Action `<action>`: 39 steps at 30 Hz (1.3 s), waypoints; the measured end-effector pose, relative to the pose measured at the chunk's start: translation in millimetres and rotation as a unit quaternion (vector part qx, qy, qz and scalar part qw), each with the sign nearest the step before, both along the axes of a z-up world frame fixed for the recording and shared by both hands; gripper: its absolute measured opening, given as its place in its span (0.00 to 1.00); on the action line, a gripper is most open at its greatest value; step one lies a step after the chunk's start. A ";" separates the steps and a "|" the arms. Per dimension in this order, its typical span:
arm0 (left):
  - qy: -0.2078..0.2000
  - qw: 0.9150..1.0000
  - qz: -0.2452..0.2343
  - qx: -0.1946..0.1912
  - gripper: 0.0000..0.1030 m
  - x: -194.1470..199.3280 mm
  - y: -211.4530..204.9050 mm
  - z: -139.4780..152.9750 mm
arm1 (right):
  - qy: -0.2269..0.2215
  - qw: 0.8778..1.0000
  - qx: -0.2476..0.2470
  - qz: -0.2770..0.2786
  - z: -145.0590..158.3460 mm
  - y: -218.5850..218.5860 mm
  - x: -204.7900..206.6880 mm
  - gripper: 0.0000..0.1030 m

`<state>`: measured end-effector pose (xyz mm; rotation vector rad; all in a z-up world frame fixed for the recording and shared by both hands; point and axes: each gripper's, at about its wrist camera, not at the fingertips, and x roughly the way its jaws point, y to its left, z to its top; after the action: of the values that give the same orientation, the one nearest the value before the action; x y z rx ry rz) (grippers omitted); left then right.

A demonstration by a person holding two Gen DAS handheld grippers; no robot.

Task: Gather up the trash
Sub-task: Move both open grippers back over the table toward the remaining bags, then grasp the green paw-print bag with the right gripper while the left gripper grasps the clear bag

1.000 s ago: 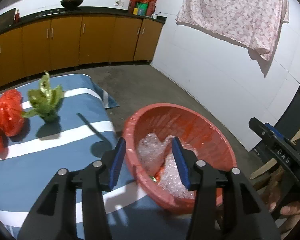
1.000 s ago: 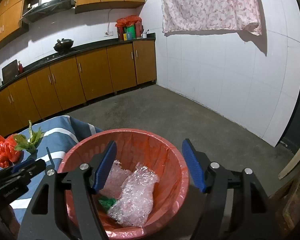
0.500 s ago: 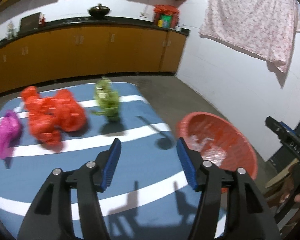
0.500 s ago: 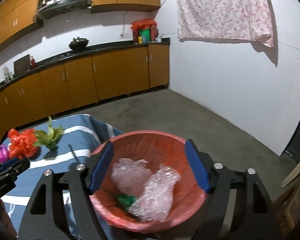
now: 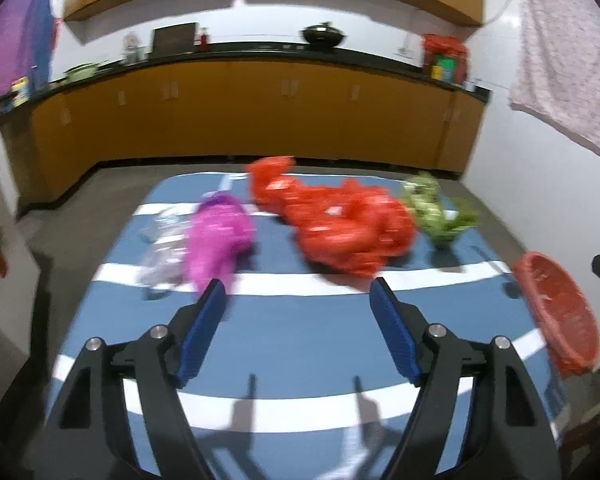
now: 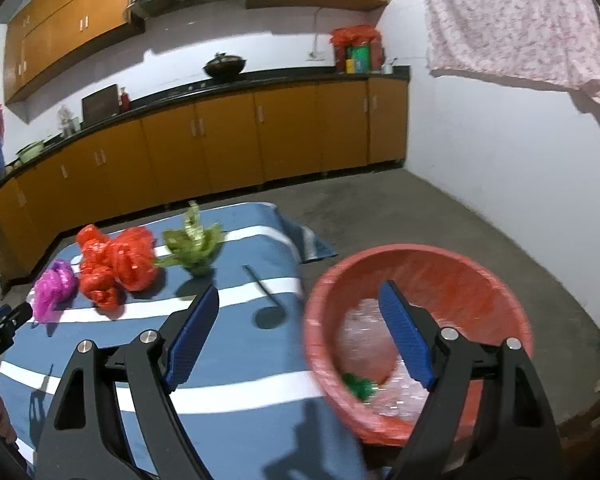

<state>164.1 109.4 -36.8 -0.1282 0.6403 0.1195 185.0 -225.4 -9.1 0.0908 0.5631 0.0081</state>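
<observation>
Reaching for more trash: our left hand-held gripper [image 5: 296, 294] is released above the surface [image 5: 300, 328]; red bag [image 5: 340, 228] next, then basin [image 6: 416, 336]. Right hand-held gripper [image 6: 298, 300] is released too.

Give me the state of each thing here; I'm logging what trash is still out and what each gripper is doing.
left gripper: jaws open, empty, above the table
right gripper: jaws open, empty
red basin: holds clear plastic and a green scrap
red bag: crumpled, on the table
magenta bag: crumpled, on the table
green wrapper: on the table
clear plastic: on the table, beside the magenta bag
</observation>
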 end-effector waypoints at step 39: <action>0.082 0.992 0.081 -0.045 0.63 100.0 135.3 -61.3 | 0.125 0.989 -0.034 0.076 -73.4 89.9 134.8 0.18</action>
<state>264.0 244.6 -98.2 -0.2593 0.7995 0.2603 319.8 -135.5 -82.5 -0.0187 0.8198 0.1281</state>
